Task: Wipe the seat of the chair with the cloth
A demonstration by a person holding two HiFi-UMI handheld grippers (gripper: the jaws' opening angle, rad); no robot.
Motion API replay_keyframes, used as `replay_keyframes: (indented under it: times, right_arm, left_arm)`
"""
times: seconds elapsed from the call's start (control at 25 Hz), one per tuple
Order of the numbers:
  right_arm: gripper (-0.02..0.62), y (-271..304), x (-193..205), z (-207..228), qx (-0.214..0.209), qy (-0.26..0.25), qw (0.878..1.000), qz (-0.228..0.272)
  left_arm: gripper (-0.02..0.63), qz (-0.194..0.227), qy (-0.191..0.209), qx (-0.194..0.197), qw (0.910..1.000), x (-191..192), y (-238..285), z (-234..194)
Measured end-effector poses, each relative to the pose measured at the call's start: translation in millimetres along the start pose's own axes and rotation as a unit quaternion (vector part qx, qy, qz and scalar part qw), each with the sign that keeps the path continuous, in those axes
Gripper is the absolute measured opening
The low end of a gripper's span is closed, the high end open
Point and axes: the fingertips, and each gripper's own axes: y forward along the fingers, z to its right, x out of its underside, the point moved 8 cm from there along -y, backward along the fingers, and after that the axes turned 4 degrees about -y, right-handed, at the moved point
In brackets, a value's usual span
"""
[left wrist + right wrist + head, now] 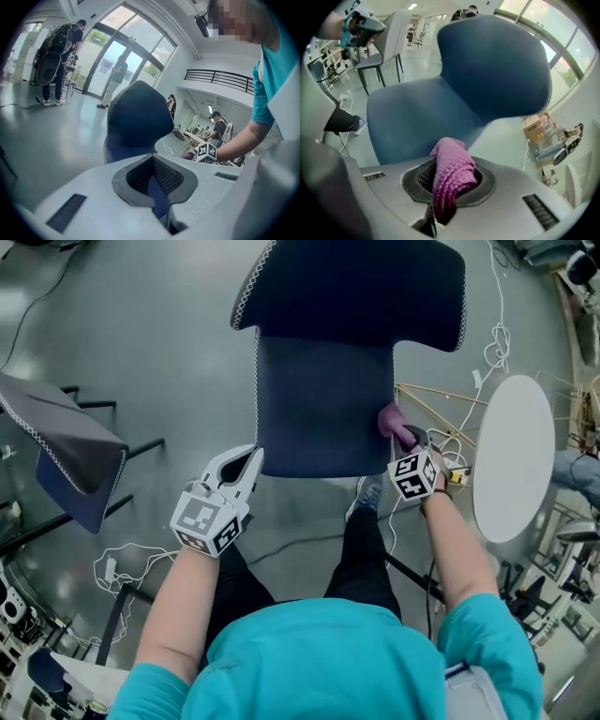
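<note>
The dark blue chair stands in front of me, its seat [319, 413] below its backrest [361, 287] in the head view. My right gripper [405, 441] is at the seat's right edge, shut on a purple knitted cloth [391, 420] that touches that edge. In the right gripper view the cloth [451, 171] bulges out of the right gripper [447, 183], with the seat [412, 117] just beyond. My left gripper [251, 461] hovers by the seat's front left corner, shut and holding nothing. In its own view the left gripper [154, 177] points at the chair's backrest [138, 117].
A round white table [514, 457] stands right of the chair, with thin wooden rods and cables beside it. A second dark chair [66, 451] is at the left. Cables [117, 568] lie on the grey floor. People stand far off near glass doors [117, 70].
</note>
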Motion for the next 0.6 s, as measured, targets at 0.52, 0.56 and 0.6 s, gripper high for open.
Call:
replay_keyframes:
  times: [0.52,0.56,0.6]
  right_arm:
    - [0.055,-13.9,-212.5,-263.7,-0.132,-0.277,0.929,0.206]
    - [0.055,-9.7,-213.6,-269.6,-0.128,-0.29,0.927,0.203]
    - [0.055,-4.9,-212.5,-273.5,-0.124,-0.3,0.925,0.197]
  left_arm:
    - [0.005,-0.003,-0.031,-0.074,0.9968,30.4,-114.6,-56.1]
    - [0.005,-0.01,-0.028,-0.083,0.9961,35.7,-118.1,-58.9]
    - [0.005,-0.018,-0.027,-0.093,0.9952,41.0,-120.7,-62.0]
